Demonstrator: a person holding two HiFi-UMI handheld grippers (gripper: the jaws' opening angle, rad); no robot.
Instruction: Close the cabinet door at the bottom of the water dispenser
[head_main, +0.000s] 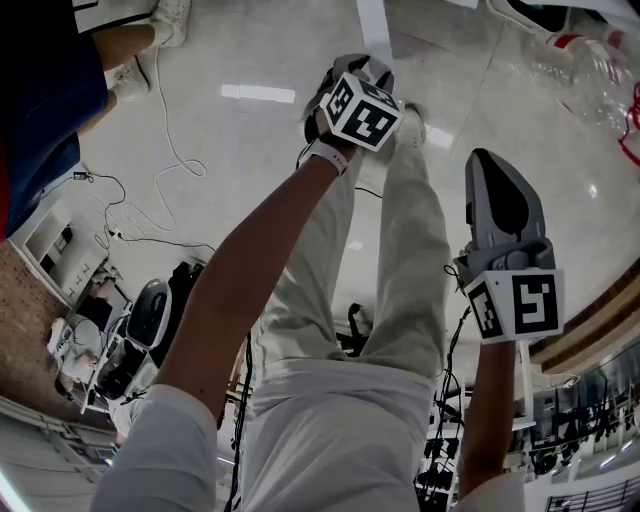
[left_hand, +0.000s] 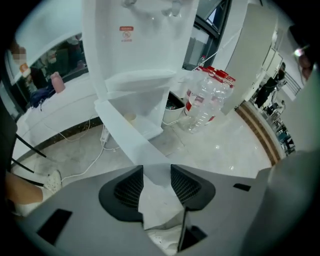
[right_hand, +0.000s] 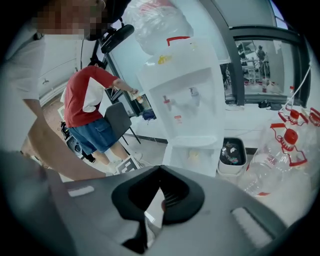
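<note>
Cabinet door (left_hand: 125, 132) at the foot of the water dispenser (left_hand: 137, 45) stands swung open, its white panel slanting from the cabinet at twelve o'clock down to the left tongs (left_hand: 157, 172) at six. Those tongs are partly open, with the door's free edge between them; whether they touch it I can't tell. Clear water bottles (left_hand: 205, 97) sit on the floor (left_hand: 235, 145) at two o'clock. The right tongs (right_hand: 160, 170) have their tips together, holding nothing, well apart from the dispenser.
</note>
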